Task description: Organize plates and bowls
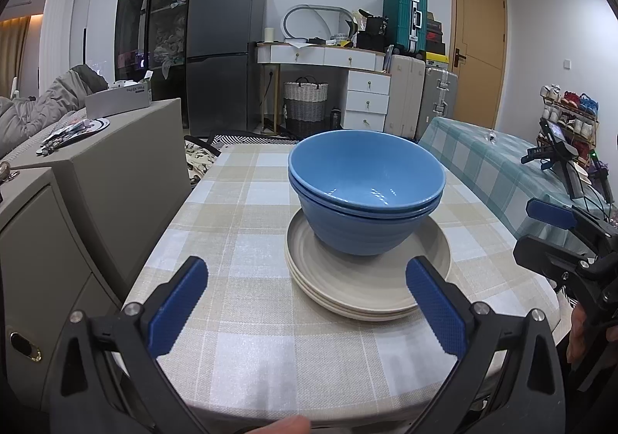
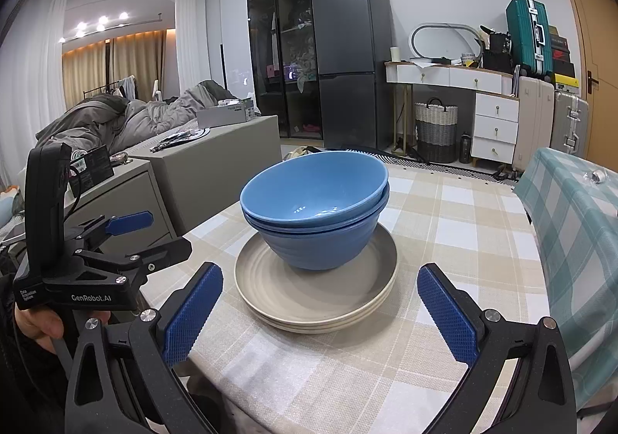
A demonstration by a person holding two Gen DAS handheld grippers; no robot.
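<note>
Two nested blue bowls (image 1: pixel 367 198) (image 2: pixel 314 214) stand on a stack of beige plates (image 1: pixel 347 279) (image 2: pixel 309 299) in the middle of the checked table. My left gripper (image 1: pixel 309 275) is open and empty, just short of the stack's near rim. My right gripper (image 2: pixel 320 287) is open and empty, its fingers on either side of the plates' near edge, not touching. The right gripper shows at the right edge of the left wrist view (image 1: pixel 540 229). The left gripper shows at the left of the right wrist view (image 2: pixel 150 237).
The table (image 1: pixel 251 233) has a beige checked cloth. A grey cabinet (image 1: pixel 96 183) stands close on the left. A second table with a teal checked cloth (image 2: pixel 571 221) adjoins on the right. A fridge, desk and suitcases stand at the back.
</note>
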